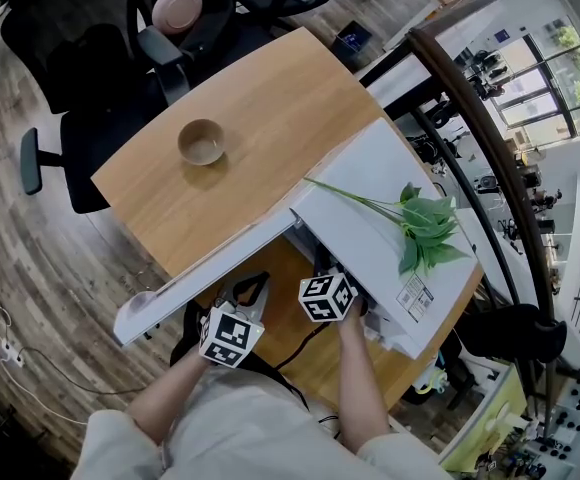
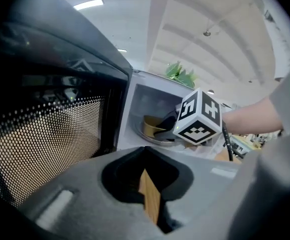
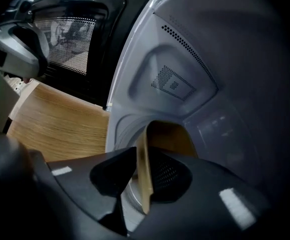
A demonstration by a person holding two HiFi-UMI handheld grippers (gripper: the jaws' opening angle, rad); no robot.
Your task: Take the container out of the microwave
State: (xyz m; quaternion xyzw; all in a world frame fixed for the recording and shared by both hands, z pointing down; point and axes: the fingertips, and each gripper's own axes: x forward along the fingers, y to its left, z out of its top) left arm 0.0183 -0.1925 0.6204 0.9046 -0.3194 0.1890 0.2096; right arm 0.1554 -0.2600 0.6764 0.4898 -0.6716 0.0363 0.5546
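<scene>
A white microwave point(image 1: 380, 183) stands on the wooden table point(image 1: 260, 98) with its door point(image 1: 210, 268) swung open to the left. Inside, a tan container point(image 3: 167, 136) sits on the glass turntable point(image 3: 119, 129); the left gripper view shows the container point(image 2: 152, 125) too. My right gripper point(image 3: 135, 184) reaches into the cavity, open, with the container's near wall standing between its jaws and a gap on the wall's left side. Its marker cube point(image 2: 198, 116) shows at the opening. My left gripper point(image 2: 150, 199) hangs in front of the door, open by a narrow slit, holding nothing.
A green leafy sprig point(image 1: 425, 228) lies on the microwave's top. A brown bowl point(image 1: 201, 141) stands on the table's far part. A black office chair point(image 1: 100, 58) with a pink thing point(image 1: 177, 8) on it is beyond the table. The door's mesh window point(image 2: 45, 129) is close on my left.
</scene>
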